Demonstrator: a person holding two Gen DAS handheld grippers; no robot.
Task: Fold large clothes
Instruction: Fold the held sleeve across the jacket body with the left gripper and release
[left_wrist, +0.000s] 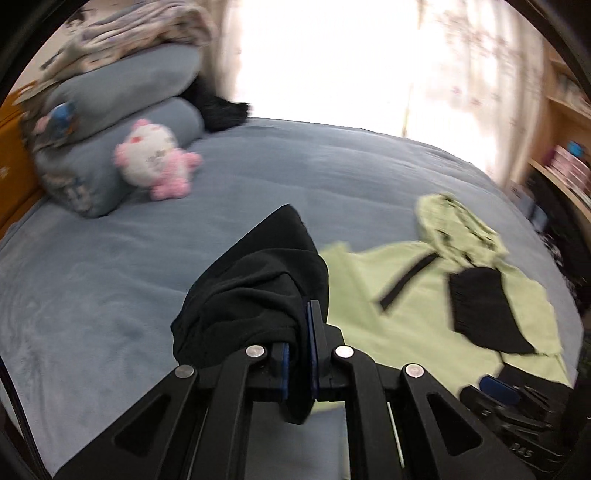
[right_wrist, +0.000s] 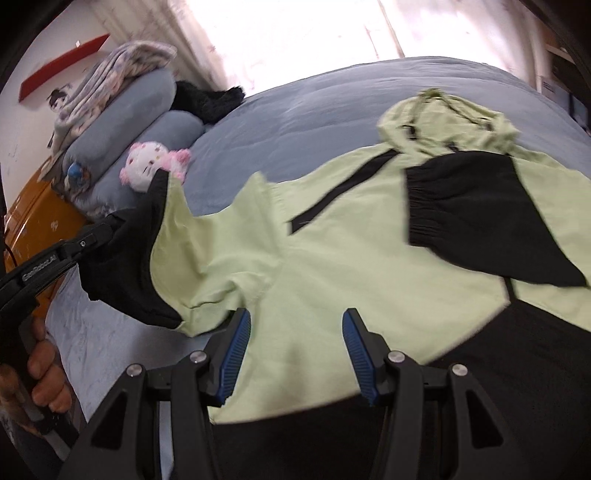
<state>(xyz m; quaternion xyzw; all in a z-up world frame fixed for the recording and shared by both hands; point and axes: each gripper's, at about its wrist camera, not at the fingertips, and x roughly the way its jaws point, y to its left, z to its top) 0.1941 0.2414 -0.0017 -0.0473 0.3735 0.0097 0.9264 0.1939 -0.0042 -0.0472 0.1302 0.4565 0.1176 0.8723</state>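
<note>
In the left wrist view, the left tongs (left_wrist: 301, 354) were seen clamped on the black cuff (left_wrist: 258, 291) of the green jacket (left_wrist: 417, 295), lifted above the bed (left_wrist: 110, 295), so a sleeve fold was judged under way.

In the right wrist view, the right tongs (right_wrist: 293, 354) were held half open and empty over the jacket's body (right_wrist: 332, 266), which was spread flat with its long axis running from the hood (right_wrist: 443, 114) at the far side toward the camera; the held sleeve was judged to need carrying across the chest next.

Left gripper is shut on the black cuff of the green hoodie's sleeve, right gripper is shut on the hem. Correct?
Half right. The left gripper is shut on the black cuff of the green hoodie. The right gripper is not shut: the right wrist view shows its jaws apart above the hoodie's body, the blue pads clamping nothing.
</note>
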